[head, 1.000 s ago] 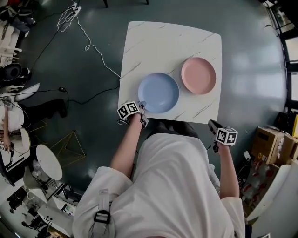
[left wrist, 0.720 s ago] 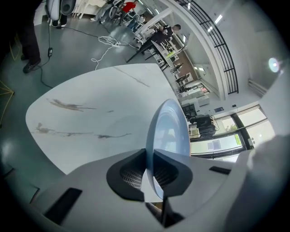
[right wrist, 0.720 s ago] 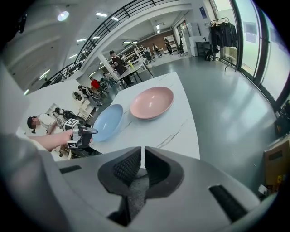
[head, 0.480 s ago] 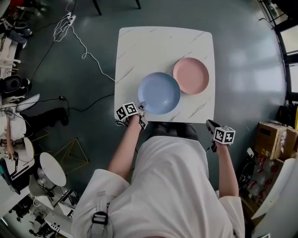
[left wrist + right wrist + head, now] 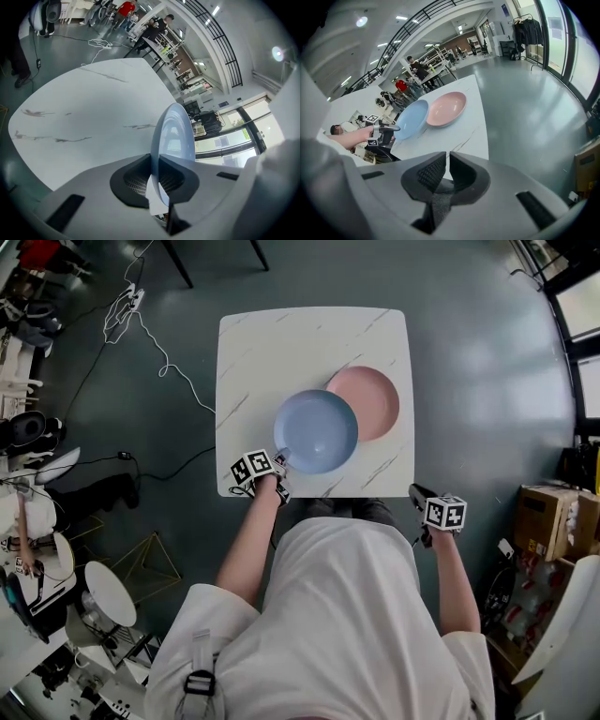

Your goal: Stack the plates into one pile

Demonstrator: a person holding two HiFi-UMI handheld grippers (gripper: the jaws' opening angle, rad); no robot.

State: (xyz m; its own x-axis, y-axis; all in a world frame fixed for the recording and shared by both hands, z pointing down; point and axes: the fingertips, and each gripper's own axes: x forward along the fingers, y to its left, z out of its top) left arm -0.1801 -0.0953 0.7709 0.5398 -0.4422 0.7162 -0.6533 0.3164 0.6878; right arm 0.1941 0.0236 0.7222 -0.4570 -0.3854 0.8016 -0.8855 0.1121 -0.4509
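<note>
My left gripper (image 5: 281, 461) is shut on the near rim of the blue plate (image 5: 317, 430), which is lifted off the white marble table (image 5: 253, 352) and overlaps the left edge of the pink plate (image 5: 369, 400). In the left gripper view the blue plate (image 5: 173, 136) stands edge-on between the jaws (image 5: 157, 176). In the right gripper view the pink plate (image 5: 447, 108) lies flat on the table with the blue plate (image 5: 411, 118) beside it. My right gripper (image 5: 417, 495) hangs shut and empty off the table's near right corner; its jaws (image 5: 446, 171) hold nothing.
White cables (image 5: 141, 324) trail over the dark floor left of the table. Cardboard boxes (image 5: 544, 521) stand at the right. A small round white table (image 5: 111, 580) and clutter sit at the lower left. The person's body fills the near side.
The left gripper has carried the blue plate up and to the right, so it now overlaps the pink plate. The right gripper has shifted a little, still off the table.
</note>
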